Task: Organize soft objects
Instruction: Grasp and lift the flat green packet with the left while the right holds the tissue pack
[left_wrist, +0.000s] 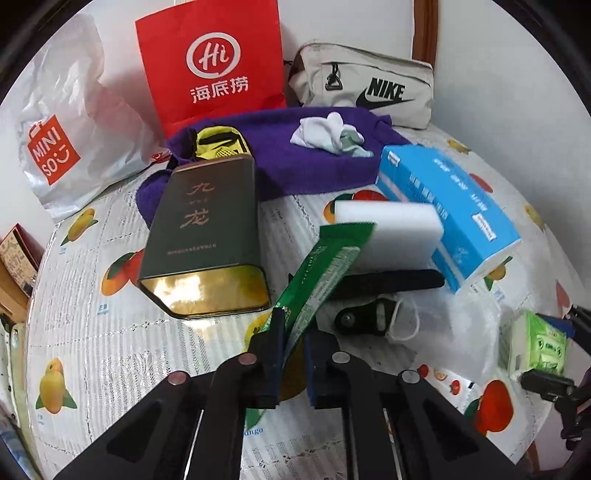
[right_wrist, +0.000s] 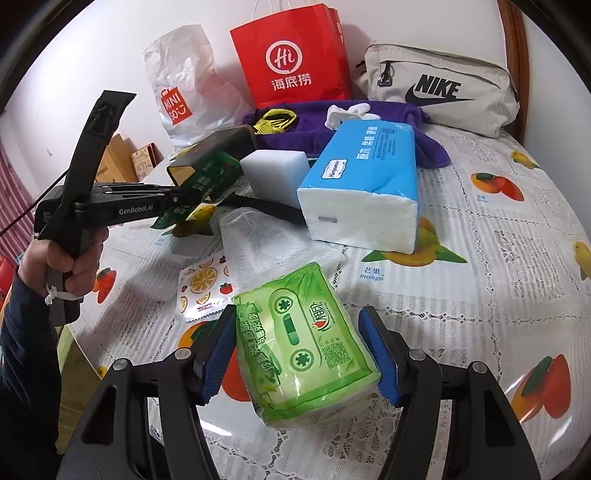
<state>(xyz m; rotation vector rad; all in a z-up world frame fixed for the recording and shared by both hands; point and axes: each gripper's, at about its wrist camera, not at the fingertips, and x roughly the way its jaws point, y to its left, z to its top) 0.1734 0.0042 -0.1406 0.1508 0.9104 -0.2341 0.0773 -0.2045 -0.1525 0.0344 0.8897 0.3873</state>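
Currently the green sachet (left_wrist: 325, 266) is clamped by its lower end between the pads of the left tongs (left_wrist: 293, 354), which are clenched on it; the sachet slants up and away from the tongs, clear of the table (left_wrist: 110, 332). Its upper end overlaps, in the left wrist view, the white sponge block (left_wrist: 399, 236), which lies just beside the blue tissue pack (left_wrist: 454, 214). To the left of the sachet lies a dark green tin (left_wrist: 203, 236) on its side, with its far end resting on a purple towel (left_wrist: 288, 162). On the towel lie a crumpled white cloth (left_wrist: 328, 133) and a yellow-and-black item (left_wrist: 218, 144).

The right tongs (right_wrist: 301, 354) straddle a green tissue packet (right_wrist: 306, 343). The left pad touches the packet's side; whether the right pad presses on it cannot be told. The packet lies on the table near a fruit-printed sachet (right_wrist: 203, 288).

At the far edge of the table stand a red paper bag (left_wrist: 210, 62), a white plastic bag (left_wrist: 66, 125) and a beige pouch (left_wrist: 365, 85). A hand (right_wrist: 62, 262) grips the left tongs' handle in the right wrist view.
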